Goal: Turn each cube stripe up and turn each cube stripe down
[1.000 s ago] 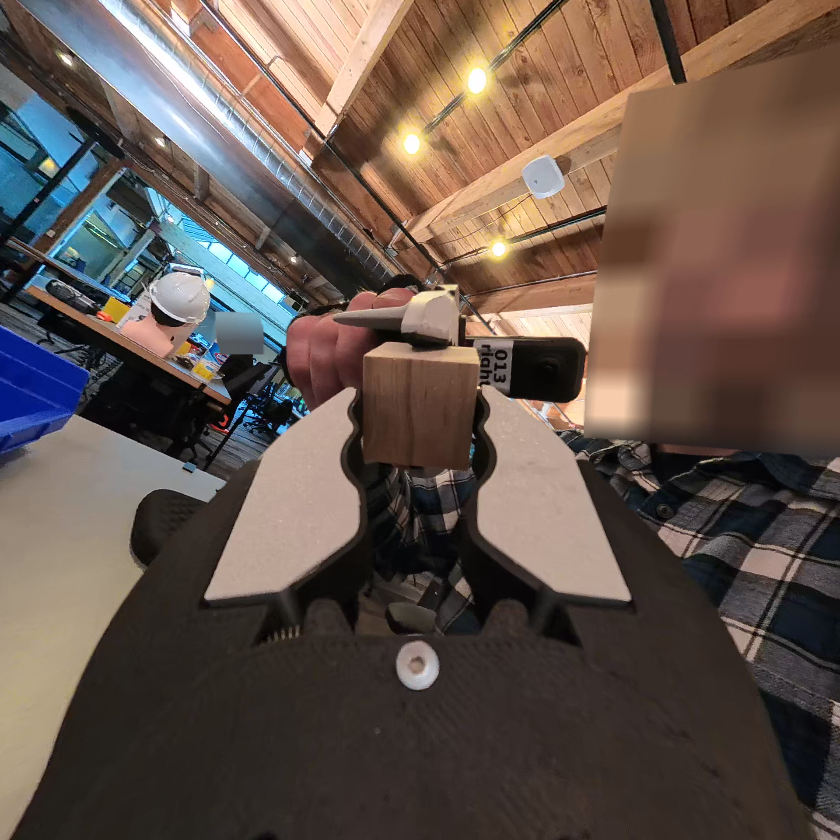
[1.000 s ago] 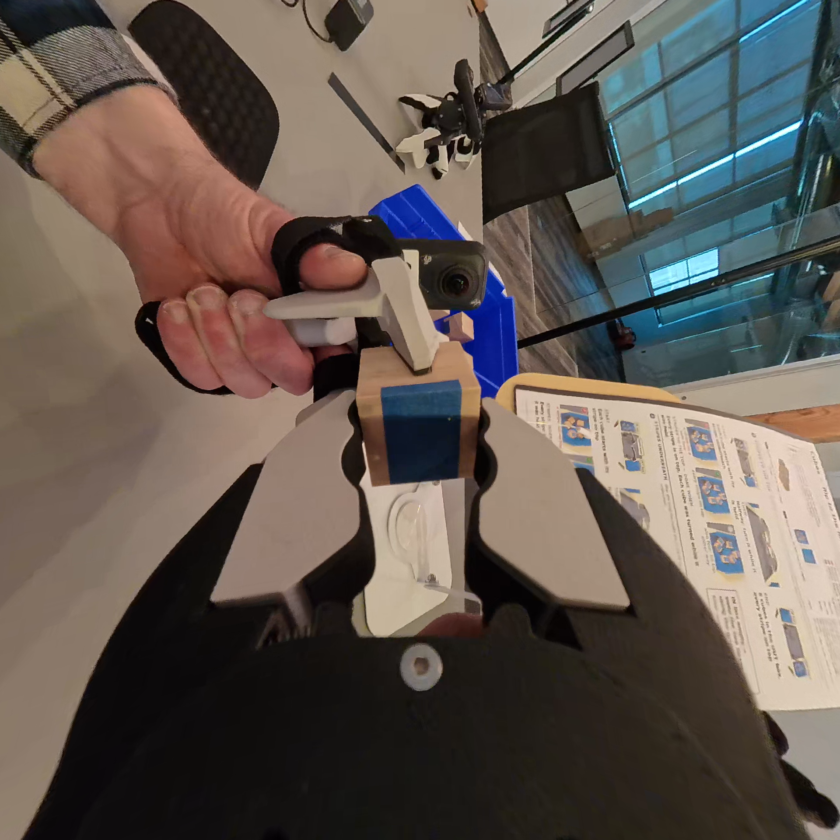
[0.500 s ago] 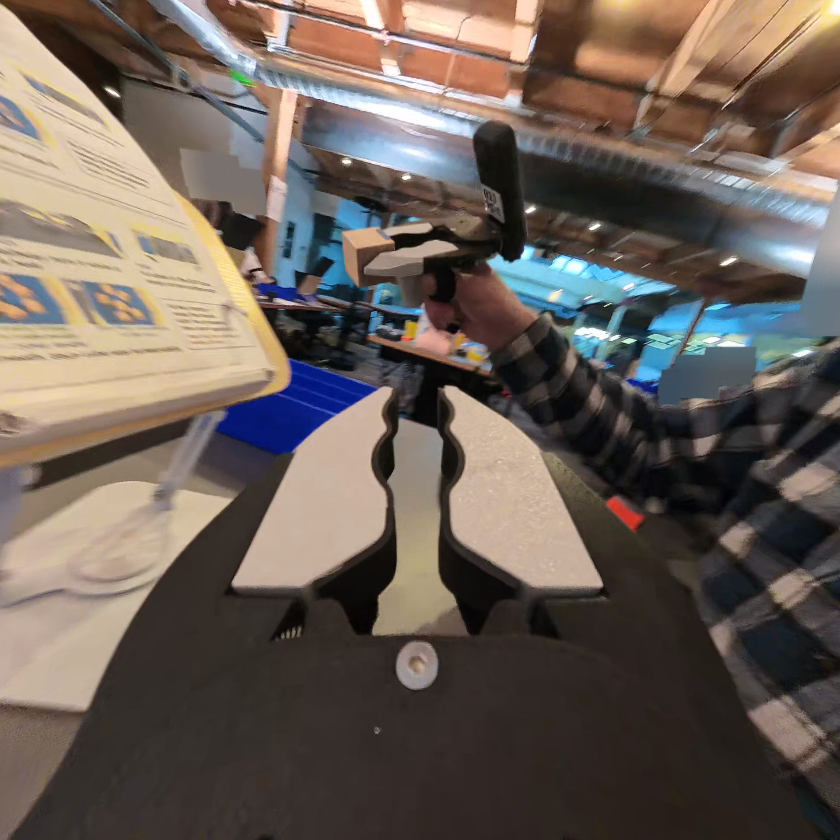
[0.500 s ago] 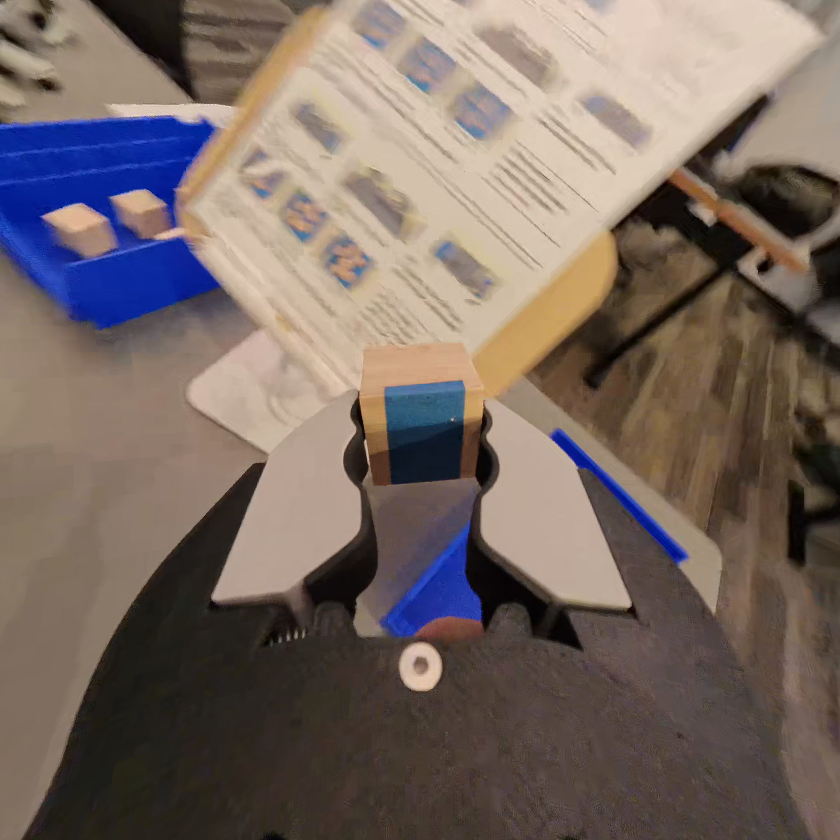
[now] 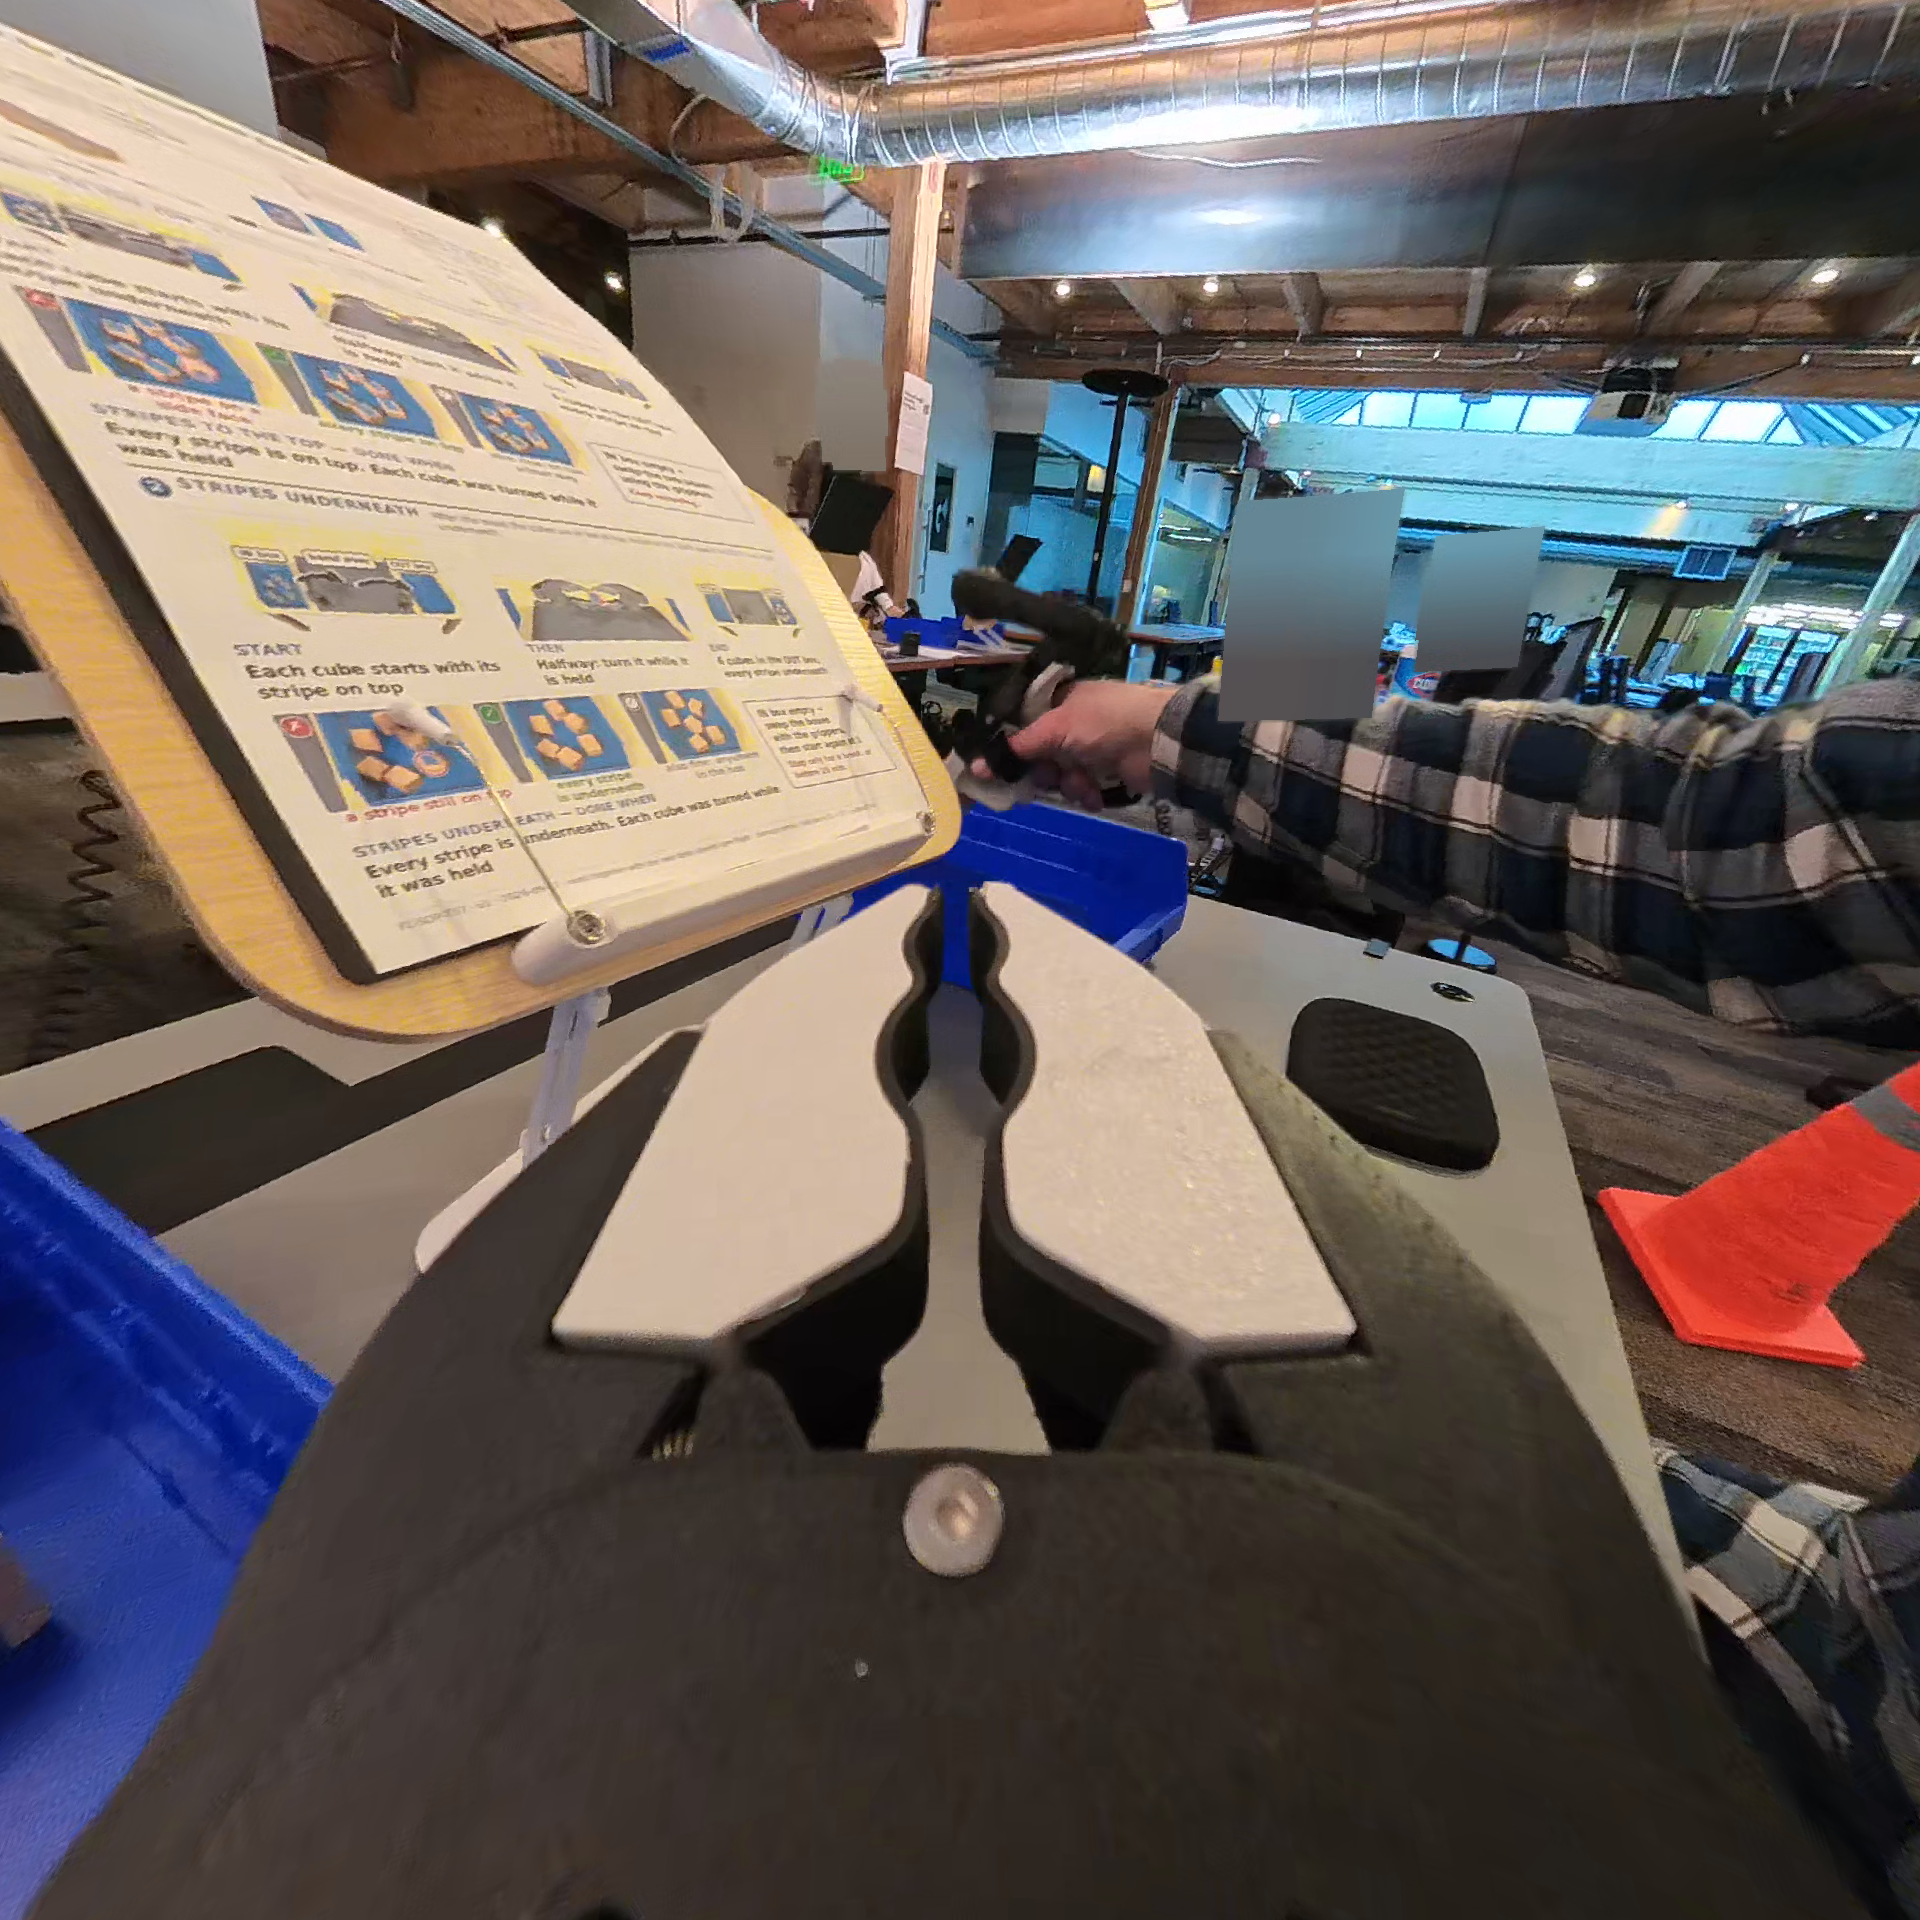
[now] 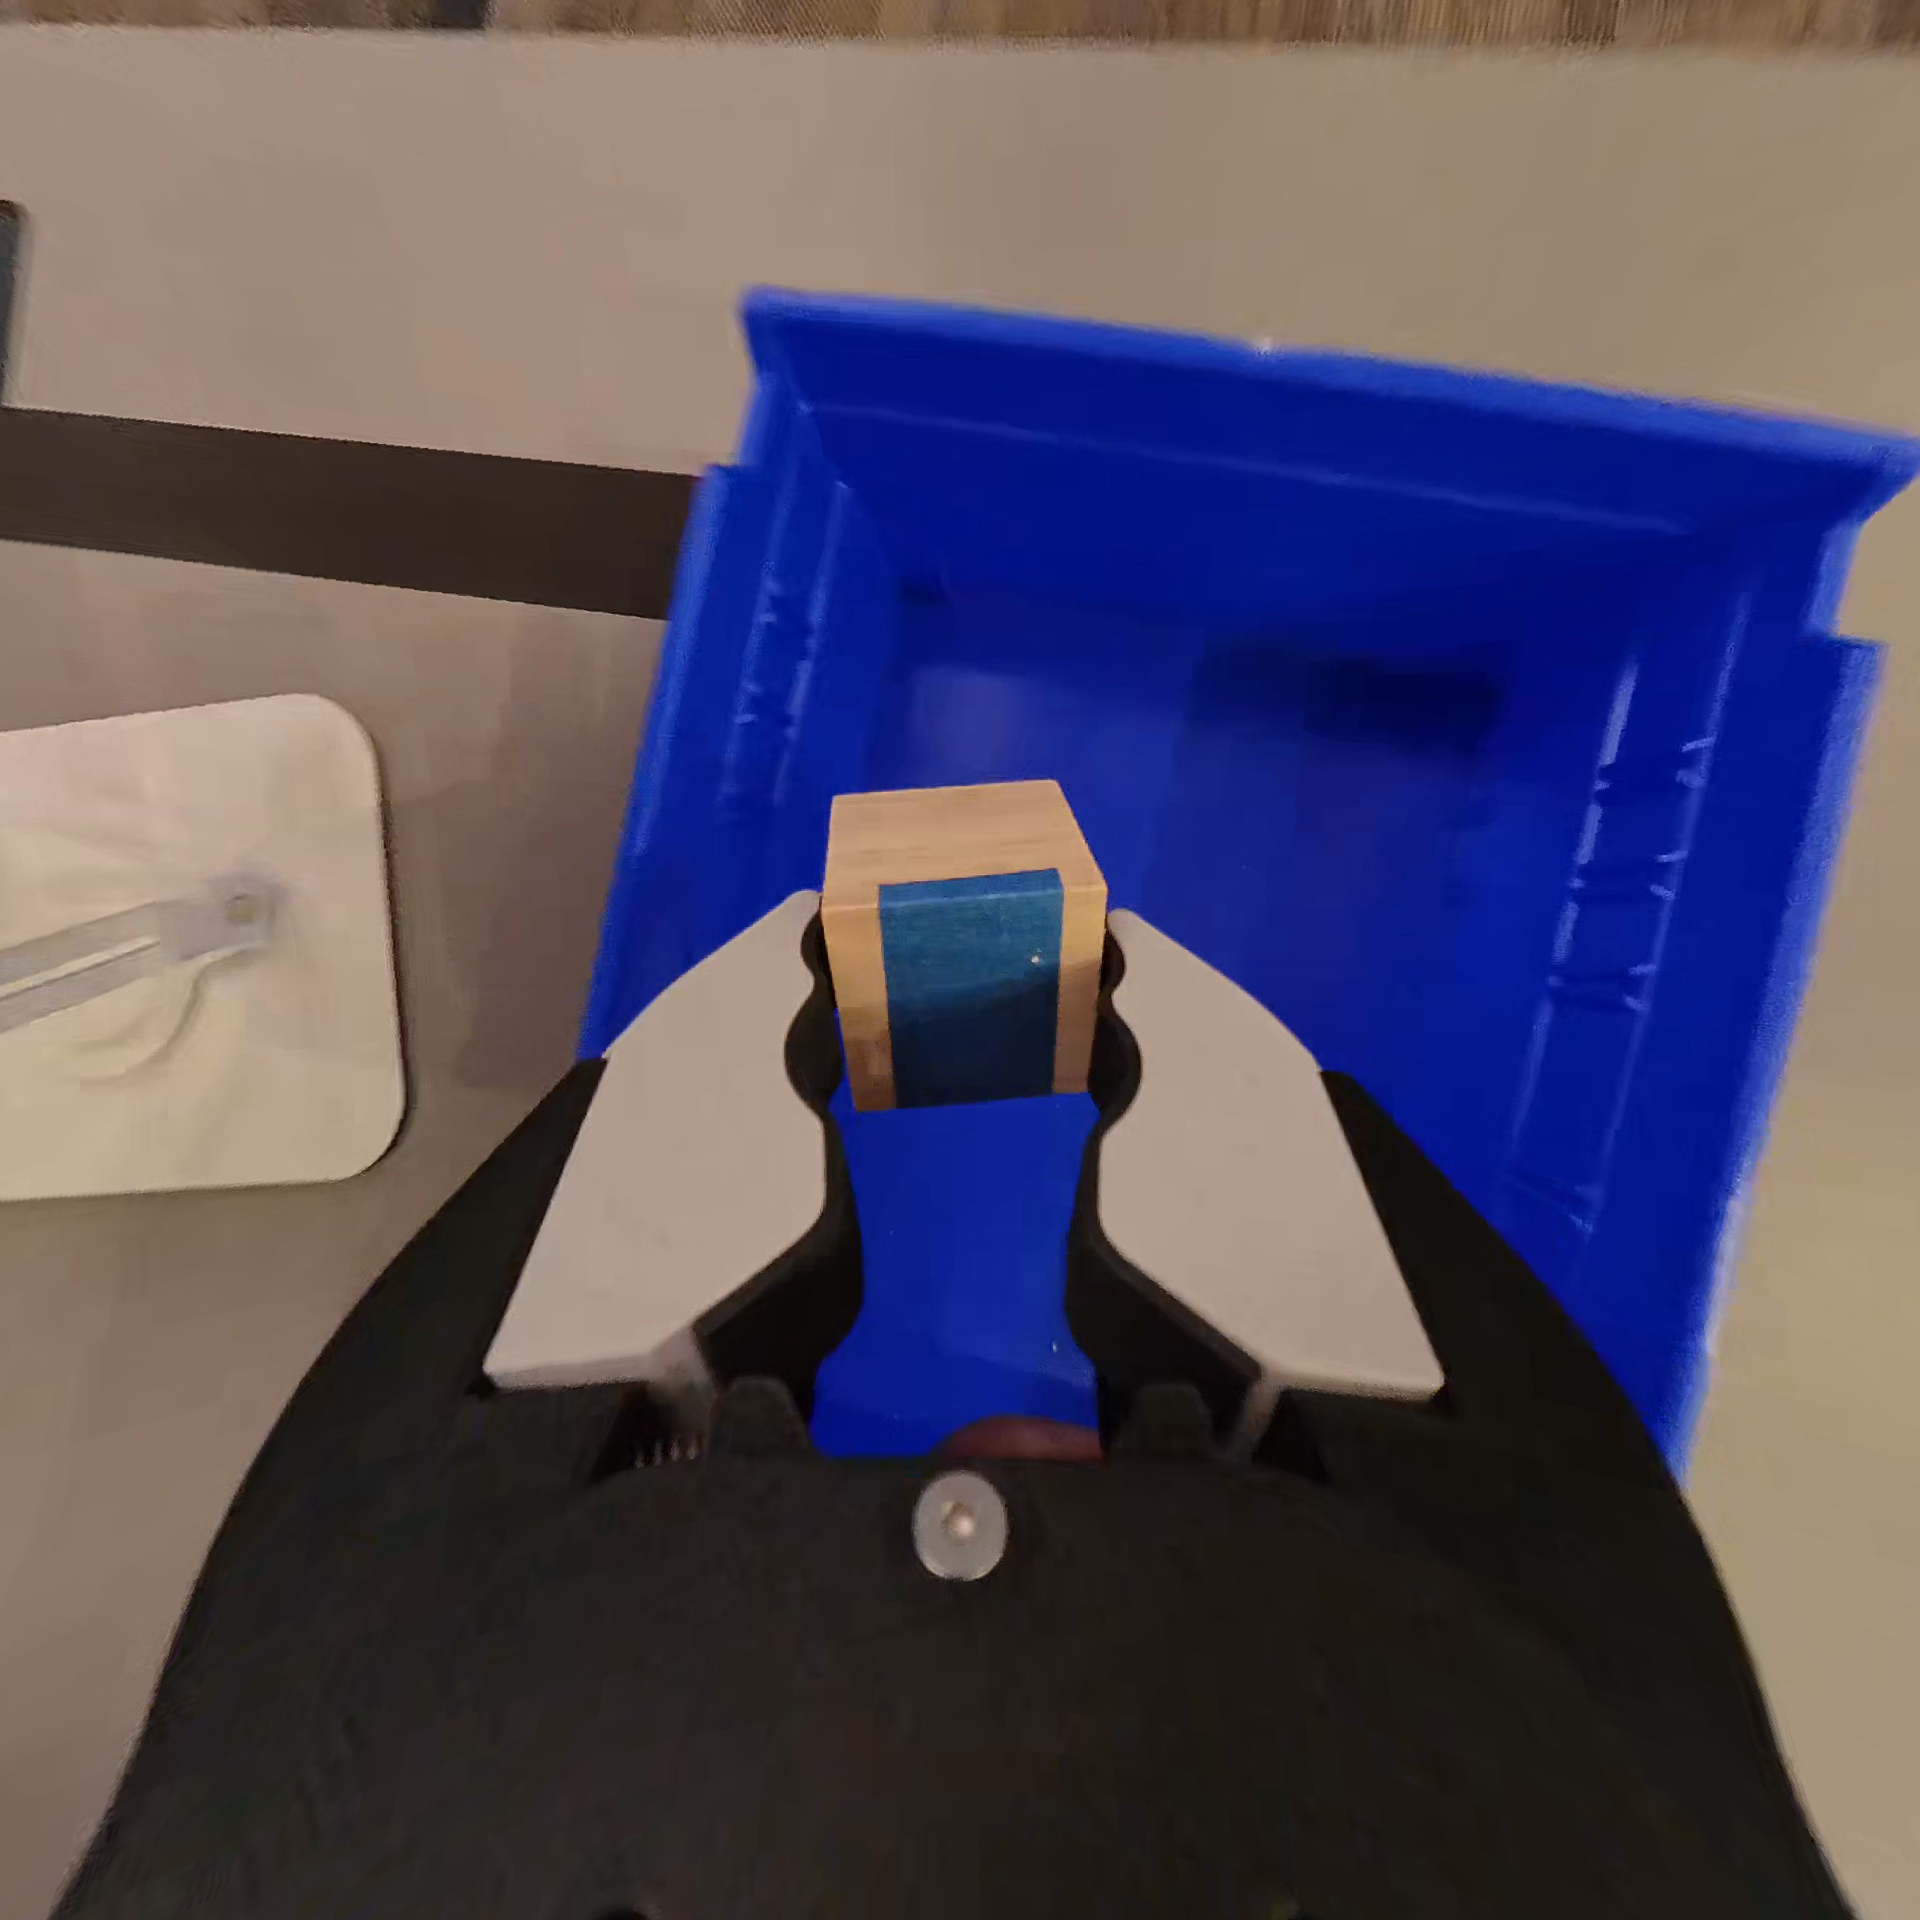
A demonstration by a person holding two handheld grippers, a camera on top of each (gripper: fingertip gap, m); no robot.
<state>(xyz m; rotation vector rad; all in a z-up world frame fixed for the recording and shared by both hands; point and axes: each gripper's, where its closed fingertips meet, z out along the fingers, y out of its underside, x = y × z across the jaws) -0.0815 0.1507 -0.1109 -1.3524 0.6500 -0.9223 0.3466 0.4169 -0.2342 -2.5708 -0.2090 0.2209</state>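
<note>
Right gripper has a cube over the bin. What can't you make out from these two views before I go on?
- Cube underside and far faces: right wrist view, hidden by the cube itself and the fingers.
- Bin near floor: hidden behind the right gripper.
- Second bin contents: left wrist view, cut off by the left edge.
- Right gripper's load: left wrist view, too far and blurred.

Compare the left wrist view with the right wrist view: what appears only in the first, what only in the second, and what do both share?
Only the left wrist view shows the instruction sheet on its wooden board, the orange cone, the plaid sleeve and the left tool, nearly closed and empty.

Only the right wrist view shows the wooden cube, blue stripe facing the camera, gripped by the right tool.

Both show a blue bin and the grey table.
</note>
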